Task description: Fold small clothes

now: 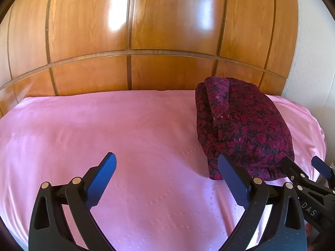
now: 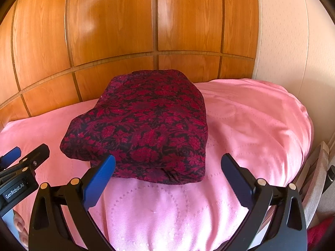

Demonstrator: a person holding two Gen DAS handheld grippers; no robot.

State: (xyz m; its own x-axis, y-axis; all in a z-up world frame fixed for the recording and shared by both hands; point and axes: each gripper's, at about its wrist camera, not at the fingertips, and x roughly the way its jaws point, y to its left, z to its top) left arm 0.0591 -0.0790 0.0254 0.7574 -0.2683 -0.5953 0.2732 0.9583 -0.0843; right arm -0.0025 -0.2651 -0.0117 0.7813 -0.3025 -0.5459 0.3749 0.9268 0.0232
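Nearest the lenses: both tools empty, jaws spread wide. Left hand-held gripper (image 1: 166, 179) hangs over bare pink bedspread (image 1: 88, 129), nothing between its pads. Right hand-held gripper (image 2: 167, 179) sits just short of the near edge of the garment, also holding nothing.

Mid-bed: folded dark red floral garment (image 2: 142, 125), a thick compact bundle lying on the bedspread toward the right side of the bed, near its far edge. From the left wrist view a rolled layer or fold ridge runs along its left-hand top; the stack looks lumpy there. Near edge shows stacked layers, bottom one slightly proud.

Judgement: fold looks essentially done; what's left is tidy and square-up, or one more halving.

How I'd do it:
- if tidying, press flat with closed pads rather than pinch; pinching one layer will peel the stack open
- if halving, take both near corners, grab all layers, lift low, carry toward the far edge
- keep both sides level or it skews
- fabric looks thick, knit-like; likely springs back, so pat the crease

Far side: glossy wooden wardrobe panels (image 2: 117, 31) right behind the bed, pale wall (image 2: 280, 41) at right.
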